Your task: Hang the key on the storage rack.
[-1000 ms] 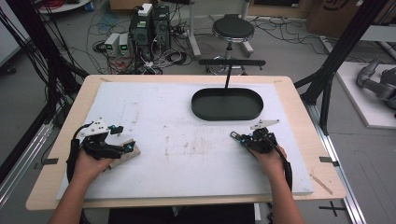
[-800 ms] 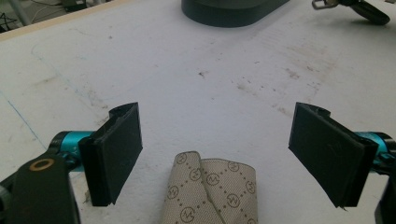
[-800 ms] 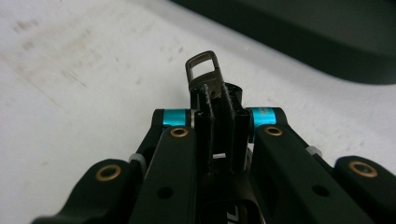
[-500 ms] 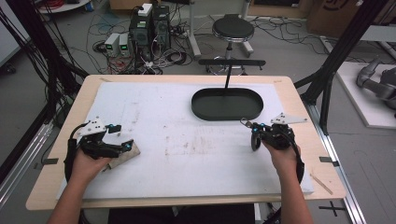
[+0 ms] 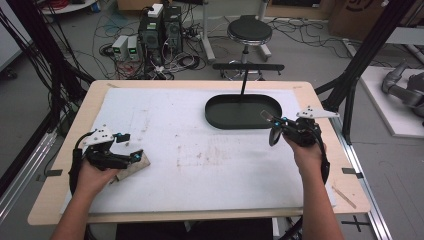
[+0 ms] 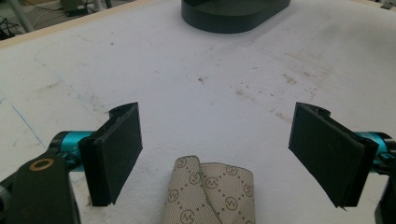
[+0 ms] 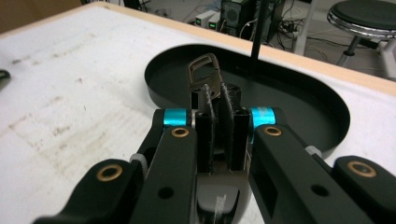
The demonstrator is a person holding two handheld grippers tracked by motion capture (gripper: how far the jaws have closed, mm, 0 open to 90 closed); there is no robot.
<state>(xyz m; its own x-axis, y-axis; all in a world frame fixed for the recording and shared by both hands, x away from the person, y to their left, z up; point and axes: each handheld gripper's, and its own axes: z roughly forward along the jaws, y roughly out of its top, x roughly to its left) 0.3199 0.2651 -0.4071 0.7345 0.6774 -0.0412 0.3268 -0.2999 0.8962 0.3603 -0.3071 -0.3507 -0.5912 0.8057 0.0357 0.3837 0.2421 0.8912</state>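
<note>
Left gripper [image 5: 131,148] rests low on the white mat [image 5: 200,150], jaws wide apart and empty; the patterned brown wallet [image 6: 210,191] lies flat between and just short of the pads. Right gripper [image 5: 274,131], raised above the mat, is clamped on a small metal clasp [image 7: 205,79] that sticks up past the pad tips. The black oval tray [image 7: 327,135] lies directly ahead of and below the clasp, near rim closest. Judgement: a short forward move would put the clasp over the tray; the right hand is much the nearer.

High view overlooks table; both gripper views share the tray [image 5: 243,111].
</note>
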